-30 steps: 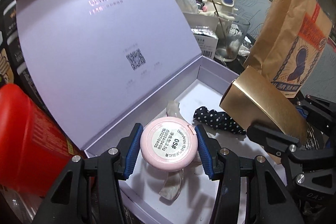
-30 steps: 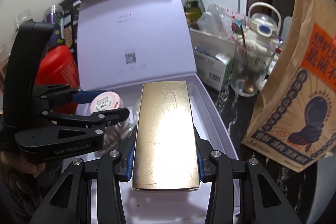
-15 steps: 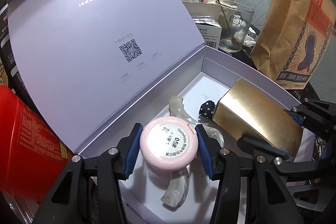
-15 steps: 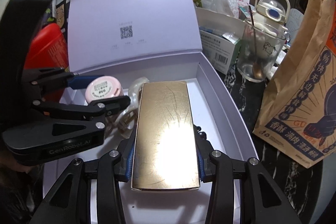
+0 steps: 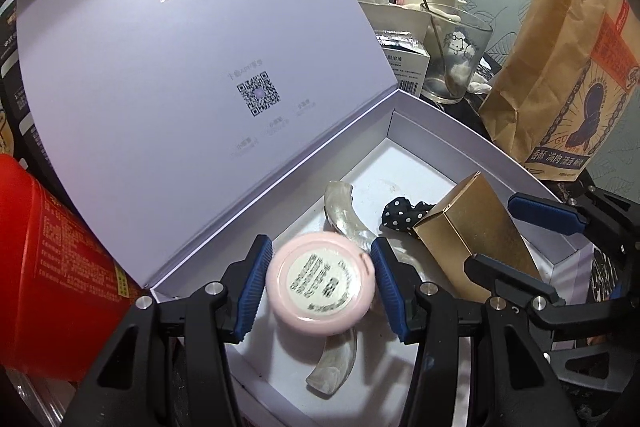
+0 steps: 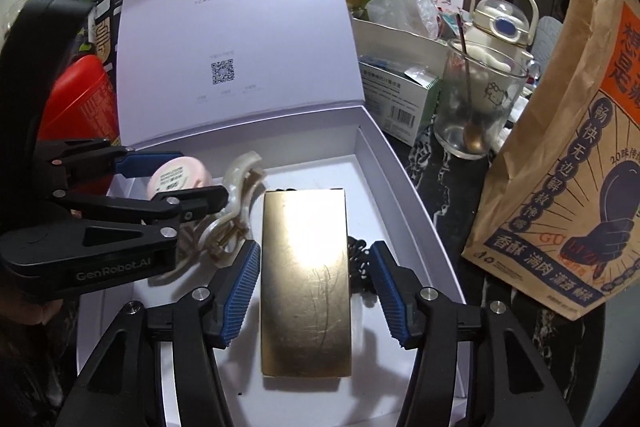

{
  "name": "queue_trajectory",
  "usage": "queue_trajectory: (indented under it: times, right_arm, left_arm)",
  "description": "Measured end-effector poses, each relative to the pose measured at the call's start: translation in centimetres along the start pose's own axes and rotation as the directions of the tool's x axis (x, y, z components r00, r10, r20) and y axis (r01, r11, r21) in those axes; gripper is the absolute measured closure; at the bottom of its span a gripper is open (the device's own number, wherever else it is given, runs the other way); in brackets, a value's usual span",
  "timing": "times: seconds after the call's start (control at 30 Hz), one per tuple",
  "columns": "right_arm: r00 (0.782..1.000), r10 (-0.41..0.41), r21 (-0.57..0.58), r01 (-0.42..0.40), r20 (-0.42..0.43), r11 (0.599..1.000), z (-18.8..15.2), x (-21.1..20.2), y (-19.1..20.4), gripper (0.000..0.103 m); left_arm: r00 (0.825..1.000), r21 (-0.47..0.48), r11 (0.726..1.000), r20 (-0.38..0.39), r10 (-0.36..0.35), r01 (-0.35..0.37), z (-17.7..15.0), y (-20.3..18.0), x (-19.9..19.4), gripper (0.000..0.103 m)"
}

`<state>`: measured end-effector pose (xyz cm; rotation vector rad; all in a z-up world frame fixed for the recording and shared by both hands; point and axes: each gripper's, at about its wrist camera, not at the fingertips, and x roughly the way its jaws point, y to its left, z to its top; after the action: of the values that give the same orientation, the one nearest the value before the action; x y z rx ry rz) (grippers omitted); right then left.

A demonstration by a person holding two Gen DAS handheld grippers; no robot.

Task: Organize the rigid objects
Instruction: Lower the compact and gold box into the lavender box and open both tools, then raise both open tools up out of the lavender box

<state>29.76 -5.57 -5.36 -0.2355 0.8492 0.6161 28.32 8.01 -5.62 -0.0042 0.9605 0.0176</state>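
At the far left we see a glossy red canister with printed sides, standing just beside the lavender box, a stiff card box whose matte hinged lid stands open and bears a square code. Our left claw reaches over the box's near left corner; its ribbed blue pads are parting, and the round pink jar sits between them with a sliver of gap on each side, its flat white label facing us. Under the jar lies a curved, pearly hair clip, smooth and marbled. Further right inside the box, a scrap of black fabric with white dots is tucked against the gold box, a slim rectangular carton with a brushed metallic sheen and fine scratches, lying flat on the white floor of the lavender box. Our right claw straddles it, its jaws spreading and the pads clear of both long edges. Right of the box, on the dark marbled desk, stand a clear glass holding a metal spoon and a creased brown paper bag with blue and orange print.
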Motion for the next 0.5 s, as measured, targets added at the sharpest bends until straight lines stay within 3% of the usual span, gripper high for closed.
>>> queue_trajectory:
  times: [0.5]
  right_arm:
    - [0.998,-0.053,0.010,0.053,0.025,0.999,0.2,-3.0,0.1,0.044]
  left_arm:
    - [1.000,-0.008,1.000,0.028,0.009,-0.009,0.4,0.2,-2.0,0.045]
